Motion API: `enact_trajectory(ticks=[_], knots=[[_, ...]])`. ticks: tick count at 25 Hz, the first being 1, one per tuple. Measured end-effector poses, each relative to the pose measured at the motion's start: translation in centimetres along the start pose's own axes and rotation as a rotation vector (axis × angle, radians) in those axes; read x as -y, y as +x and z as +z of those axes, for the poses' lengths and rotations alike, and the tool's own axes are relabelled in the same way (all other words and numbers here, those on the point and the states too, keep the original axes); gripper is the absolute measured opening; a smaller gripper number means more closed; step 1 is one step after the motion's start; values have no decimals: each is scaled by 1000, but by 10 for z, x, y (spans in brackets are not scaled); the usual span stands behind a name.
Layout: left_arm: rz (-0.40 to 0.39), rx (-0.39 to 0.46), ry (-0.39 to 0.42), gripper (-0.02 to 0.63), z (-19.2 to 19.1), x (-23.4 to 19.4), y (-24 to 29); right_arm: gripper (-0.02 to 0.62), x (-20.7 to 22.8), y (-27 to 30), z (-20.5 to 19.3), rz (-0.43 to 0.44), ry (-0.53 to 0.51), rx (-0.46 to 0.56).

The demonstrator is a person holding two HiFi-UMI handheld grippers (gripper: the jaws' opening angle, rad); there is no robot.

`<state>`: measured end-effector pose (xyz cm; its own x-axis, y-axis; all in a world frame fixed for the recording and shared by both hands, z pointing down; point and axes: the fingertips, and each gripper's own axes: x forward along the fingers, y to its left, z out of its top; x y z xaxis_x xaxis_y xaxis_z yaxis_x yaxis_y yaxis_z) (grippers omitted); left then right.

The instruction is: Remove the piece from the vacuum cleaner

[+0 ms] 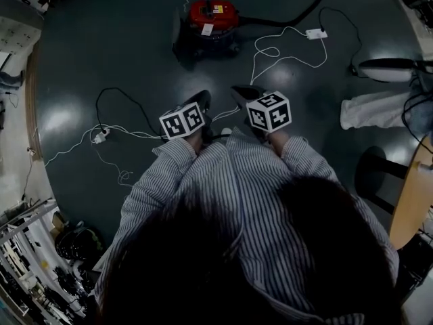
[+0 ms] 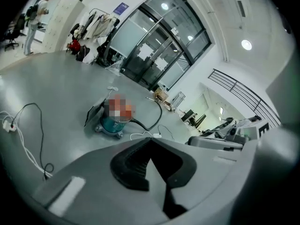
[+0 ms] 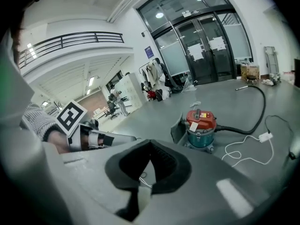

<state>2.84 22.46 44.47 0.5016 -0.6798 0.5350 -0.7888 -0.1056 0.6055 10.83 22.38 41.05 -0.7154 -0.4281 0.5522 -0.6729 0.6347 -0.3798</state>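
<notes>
The vacuum cleaner (image 1: 212, 15) has a red lid over a teal drum and stands on the dark floor straight ahead. A grey flat piece (image 1: 181, 39) leans at its left side. In the left gripper view the vacuum cleaner (image 2: 114, 121) is far beyond the jaws, partly under a mosaic patch. The right gripper view has the vacuum cleaner (image 3: 201, 125) and the grey piece (image 3: 177, 129) well ahead. My left gripper (image 1: 201, 102) and right gripper (image 1: 243, 95) are held side by side near my body. Both are shut and empty, their tips meeting.
A black hose (image 1: 298, 12) runs from the vacuum cleaner to the back right. A white power strip (image 1: 315, 34) and looped cord lie to its right, and more cables (image 1: 101, 135) to the left. A person's leg (image 1: 372, 110), a stool (image 1: 379, 171) and a wooden table edge (image 1: 413, 202) are at right.
</notes>
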Motion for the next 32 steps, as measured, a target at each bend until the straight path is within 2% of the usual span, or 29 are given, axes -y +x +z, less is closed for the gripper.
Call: enact_trajectory(ticks=[2,4,8,12,14,18,22,24,28,32], knots=[[-3,38,75,6,7,9,0,2,5,0,-3,11,26,-8],[-14,57,110,6,13,17,2,2,9,3,-7,23,46,-24],[-15,42,87,6,19,9,9,2,15,21,-3,45,79,-44],[6,-1,54,6,31,-22,37,2,32,47,8,46,83,-67],[5,-28,41,6,44,-36,54,2,46,64,21,41,122,-62],[-19,-34,52,6,106,-62,86,2,73,109,65,16,151,-52],[-140,-4,0,6,175,-79,118,2,98,157,119,-5,186,-40],[-163,-31,5,6,195,-90,129,2,106,177,142,-13,210,-28],[-117,-109,90,6,219,-120,155,2,122,213,173,-30,242,-26],[-41,-168,80,6,226,-153,175,2,136,242,185,-36,285,-45]])
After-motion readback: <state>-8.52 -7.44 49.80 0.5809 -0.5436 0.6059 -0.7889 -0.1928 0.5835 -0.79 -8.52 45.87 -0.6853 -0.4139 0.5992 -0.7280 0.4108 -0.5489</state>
